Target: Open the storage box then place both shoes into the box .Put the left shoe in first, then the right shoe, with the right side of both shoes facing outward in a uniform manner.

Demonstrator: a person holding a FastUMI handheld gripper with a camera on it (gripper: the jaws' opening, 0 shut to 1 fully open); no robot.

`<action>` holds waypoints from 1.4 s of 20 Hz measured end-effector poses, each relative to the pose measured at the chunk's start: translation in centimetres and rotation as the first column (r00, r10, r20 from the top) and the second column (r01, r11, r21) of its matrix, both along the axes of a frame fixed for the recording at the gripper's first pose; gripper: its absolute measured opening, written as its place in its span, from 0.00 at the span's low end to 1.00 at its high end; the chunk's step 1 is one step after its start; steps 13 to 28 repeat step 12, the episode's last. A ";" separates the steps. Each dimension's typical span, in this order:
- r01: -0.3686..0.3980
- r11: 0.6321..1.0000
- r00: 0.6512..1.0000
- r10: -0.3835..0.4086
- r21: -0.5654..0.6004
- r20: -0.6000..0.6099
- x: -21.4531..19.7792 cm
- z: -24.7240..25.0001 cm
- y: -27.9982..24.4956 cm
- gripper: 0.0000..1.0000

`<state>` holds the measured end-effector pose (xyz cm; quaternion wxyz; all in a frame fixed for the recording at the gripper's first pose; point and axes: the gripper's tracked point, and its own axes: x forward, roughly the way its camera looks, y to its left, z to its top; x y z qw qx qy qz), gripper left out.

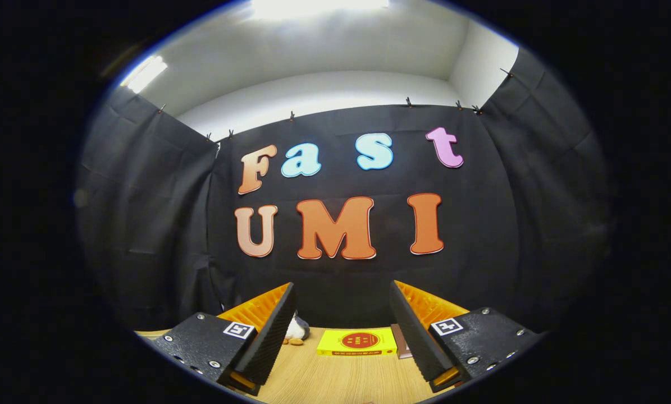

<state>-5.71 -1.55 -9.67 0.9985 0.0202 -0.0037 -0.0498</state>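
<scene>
The gripper [343, 331] is held level above the wooden table [335, 381] with its fingers [270, 331] spread wide and nothing between them; a flat yellow box [357, 342] lies beyond the fingertips, roughly centred in the gap, a brownish object [400, 341] is seen just beside its right end, and a small pale item [297, 331] is partly hidden behind the left finger. Whether the yellow box is the storage box cannot be told, and no shoe can be made out, so the stage of the task is left unsettled. For any grasp to be done well, the tool would best be tilted downward so that the tabletop is brought into sight, and the wide opening kept until the target is centred between the fingers.
</scene>
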 end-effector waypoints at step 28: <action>0.076 0.997 0.996 -0.077 -0.019 -0.054 -1.6 0.7 -2.5 0.98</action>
